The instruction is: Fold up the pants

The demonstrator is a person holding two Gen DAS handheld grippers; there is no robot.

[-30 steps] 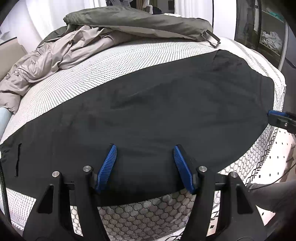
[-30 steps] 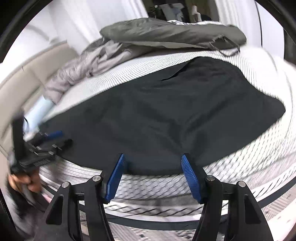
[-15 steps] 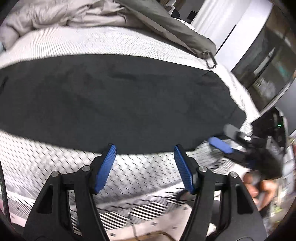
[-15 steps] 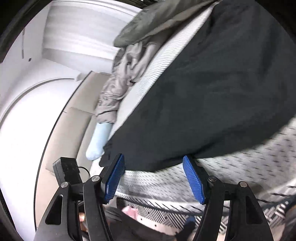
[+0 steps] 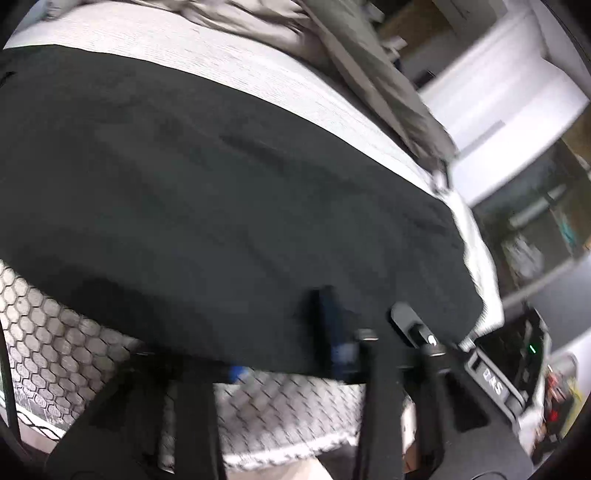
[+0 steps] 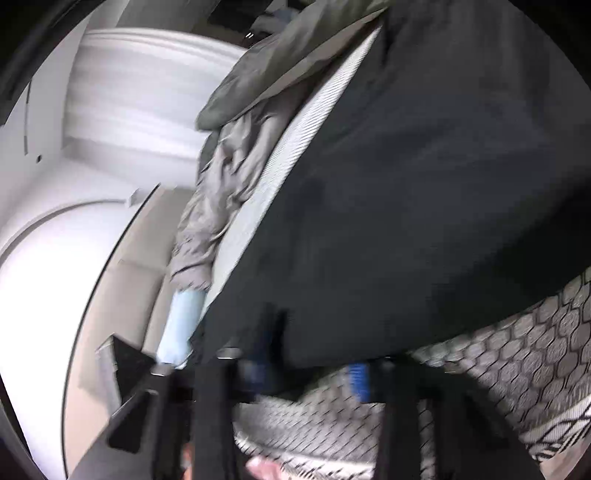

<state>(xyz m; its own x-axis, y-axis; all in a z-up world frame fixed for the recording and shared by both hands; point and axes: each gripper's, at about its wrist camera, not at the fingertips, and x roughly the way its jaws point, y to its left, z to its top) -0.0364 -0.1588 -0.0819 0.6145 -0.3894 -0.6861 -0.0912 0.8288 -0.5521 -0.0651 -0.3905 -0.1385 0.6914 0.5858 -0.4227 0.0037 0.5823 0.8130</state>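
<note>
Left claw point(image 5: 284, 347) is closing at the near edge of the black cloth pants point(image 5: 221, 192). One blue ribbed pad point(image 5: 332, 325) lies over the cloth and the other shows just under the edge, so the hem is between the jaws. We still see a gap, so we do not call it a grasp yet. We think the claw is rolled this way so that one finger goes above the cloth and one below.

The pants lie flat across the bed mattress with grey honeycomb pattern point(image 5: 55, 332), probably so the fold can be made cleanly. Behind them, crumpled beige-grey clothes point(image 5: 258, 18) and an olive-green jacket point(image 5: 388, 92) lie at the far side, apart from the pants. At the far right a dark device point(image 5: 509, 365) shows white letters that look like "DAS". They are blurred and we are not sure of them. No other writing can be read.

In the right wrist view, a light blue roll-shaped cushion point(image 6: 181, 325) lies beside a beige padded headboard point(image 6: 122, 295), with a grey crumpled jacket point(image 6: 221, 192) above it. The right claw point(image 6: 310, 367) is also closing on the near hem. The black cloth is between its blue pads, and they are not pressed together yet.

We judge that the two claws take the same edge at two places, so it can lift evenly and go over toward the far side.
</note>
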